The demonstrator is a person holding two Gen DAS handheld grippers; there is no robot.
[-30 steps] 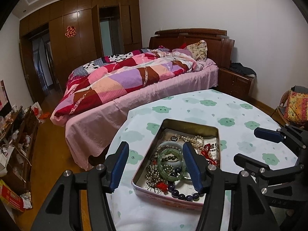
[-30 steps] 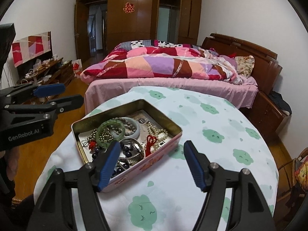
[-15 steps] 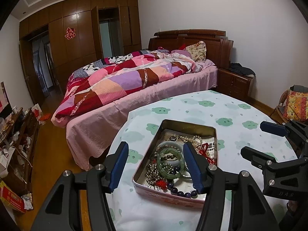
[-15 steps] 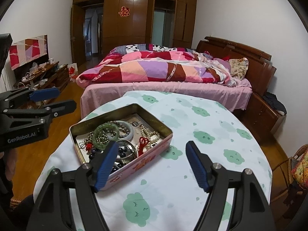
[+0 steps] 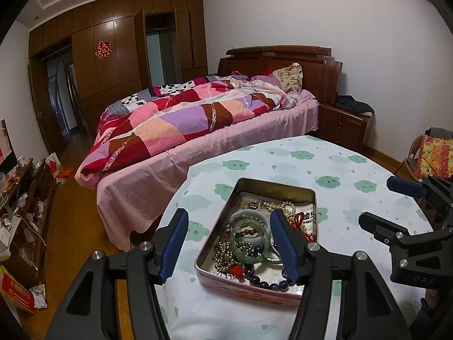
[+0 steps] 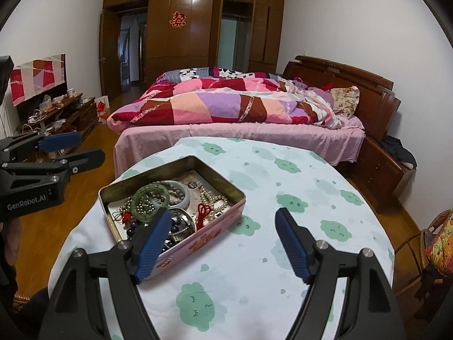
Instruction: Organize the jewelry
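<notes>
A tangle of bracelets [image 5: 249, 236] and beads is seen in the open tin [image 6: 226, 187] at the counter's [image 6: 283, 226] nine o'clock, both grippers' [image 5: 228, 243] [image 6: 223, 243] fingers spread wide and empty, so sorted or unsorted cannot be settled.

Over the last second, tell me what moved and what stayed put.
Both tools pulled back and up from the tin: the left tool and right tool now see it smaller and farther off. Neither took hold of or let go of anything; both are open and empty. The green bangle, beads and tin lie as before on the tablecloth.
</notes>
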